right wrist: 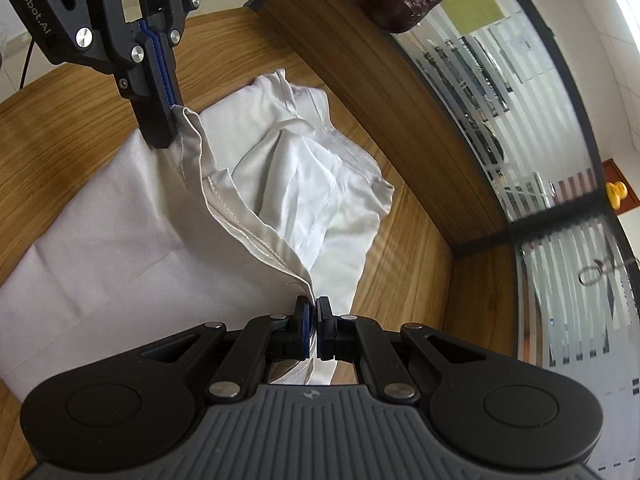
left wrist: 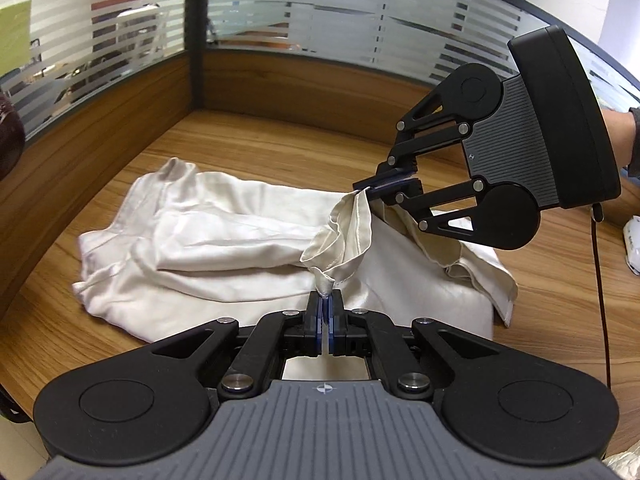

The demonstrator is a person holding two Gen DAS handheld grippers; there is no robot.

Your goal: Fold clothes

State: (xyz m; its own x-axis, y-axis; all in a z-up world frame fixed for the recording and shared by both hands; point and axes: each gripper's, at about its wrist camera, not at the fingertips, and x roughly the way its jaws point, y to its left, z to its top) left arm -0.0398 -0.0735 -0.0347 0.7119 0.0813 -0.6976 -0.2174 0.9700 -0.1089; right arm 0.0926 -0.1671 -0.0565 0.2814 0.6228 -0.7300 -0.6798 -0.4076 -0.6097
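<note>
Gripping, left wrist view: left gripper (left wrist: 325, 300) pinches a hem corner of the cream garment (left wrist: 208, 236); right gripper (left wrist: 374, 188) clamps another raised hem point.
Garment position: crumpled on the wooden table (left wrist: 280, 144).
Right wrist view: right gripper (right wrist: 313, 312) fingers closed on the stitched hem (right wrist: 248, 228); left gripper (right wrist: 172, 114) nips its far end.

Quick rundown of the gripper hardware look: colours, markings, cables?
Both the left gripper and right gripper are black linkage-arm units with silver pivot pins, blue finger pads and ribbed grey bodies carrying a small compass-like logo. White lettering marks the left unit; a thin dark cable hangs from the right.
</note>
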